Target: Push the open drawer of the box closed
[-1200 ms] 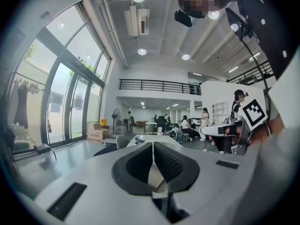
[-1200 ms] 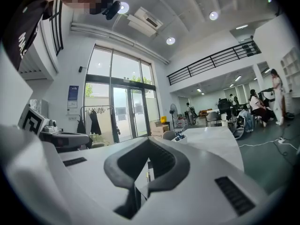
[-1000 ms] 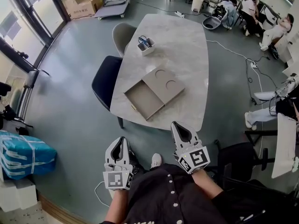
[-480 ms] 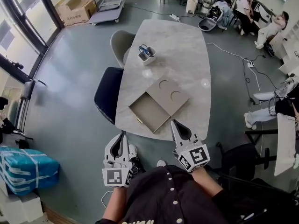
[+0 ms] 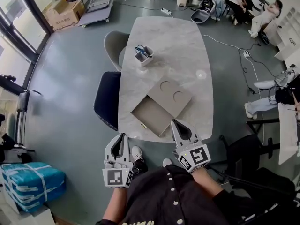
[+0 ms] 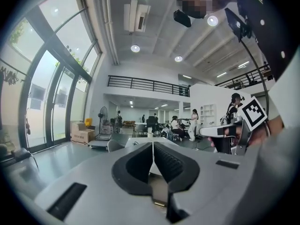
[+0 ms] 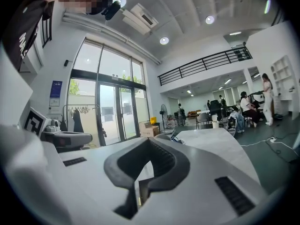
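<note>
1. Two grippers, one per hand, both held low in front of the person at the table's near end.
2. Left gripper (image 5: 123, 138): jaws clenched tip to tip with nothing between them, clear in the left gripper view (image 6: 153, 144). In the head view it sits over the floor, short of the table edge.
3. Right gripper (image 5: 175, 124): jaws also pressed together and empty, per the right gripper view (image 7: 150, 142). In the head view its tips overlap the table's near edge, just beside the drawer's near corner. Can't tell if it touches.
4. One table (image 5: 180, 36), grey marble-look with rounded corners.
5. One box (image 5: 171, 97), flat and beige, lying angled on the near half of the table. It has two round recesses on its top.
6. One drawer (image 5: 151, 115), pulled out toward the near-left table edge, open and empty inside. One small brass handle (image 5: 143, 125) on its front.
7. One white holder (image 5: 143, 55) with blue-handled items, further up the table toward its left edge.
8. Two chairs on the table's left side: one grey chair (image 5: 114, 45) and one dark chair (image 5: 107, 100).
9. One blue wrapped bundle (image 5: 30, 184) on the floor, bottom left.
</note>
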Action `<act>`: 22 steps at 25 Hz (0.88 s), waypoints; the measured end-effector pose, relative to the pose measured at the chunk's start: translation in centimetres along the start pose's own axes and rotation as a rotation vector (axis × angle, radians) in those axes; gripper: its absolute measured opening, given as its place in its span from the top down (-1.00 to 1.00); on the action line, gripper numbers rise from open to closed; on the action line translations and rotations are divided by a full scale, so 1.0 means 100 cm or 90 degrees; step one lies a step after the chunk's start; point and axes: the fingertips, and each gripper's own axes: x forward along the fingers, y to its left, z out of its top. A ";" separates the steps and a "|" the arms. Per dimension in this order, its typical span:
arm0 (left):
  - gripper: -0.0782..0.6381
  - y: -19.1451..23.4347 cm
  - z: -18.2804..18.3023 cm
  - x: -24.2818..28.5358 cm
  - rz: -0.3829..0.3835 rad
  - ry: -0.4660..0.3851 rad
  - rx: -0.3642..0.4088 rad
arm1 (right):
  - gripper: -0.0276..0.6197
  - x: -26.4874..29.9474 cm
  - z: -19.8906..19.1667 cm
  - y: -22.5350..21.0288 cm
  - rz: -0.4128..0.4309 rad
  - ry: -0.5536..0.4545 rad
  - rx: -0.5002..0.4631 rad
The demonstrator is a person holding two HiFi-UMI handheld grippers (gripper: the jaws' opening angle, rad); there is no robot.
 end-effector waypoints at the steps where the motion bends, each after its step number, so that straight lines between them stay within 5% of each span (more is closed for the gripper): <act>1: 0.73 0.001 -0.003 0.003 -0.009 0.004 0.000 | 0.92 0.001 -0.003 -0.001 -0.009 0.002 0.003; 13: 0.73 -0.001 -0.024 0.049 -0.130 0.060 -0.012 | 0.92 -0.013 -0.025 -0.023 -0.143 0.037 0.032; 22: 0.73 0.001 -0.044 0.051 -0.170 0.091 -0.018 | 0.92 -0.009 -0.060 -0.015 -0.173 0.078 0.067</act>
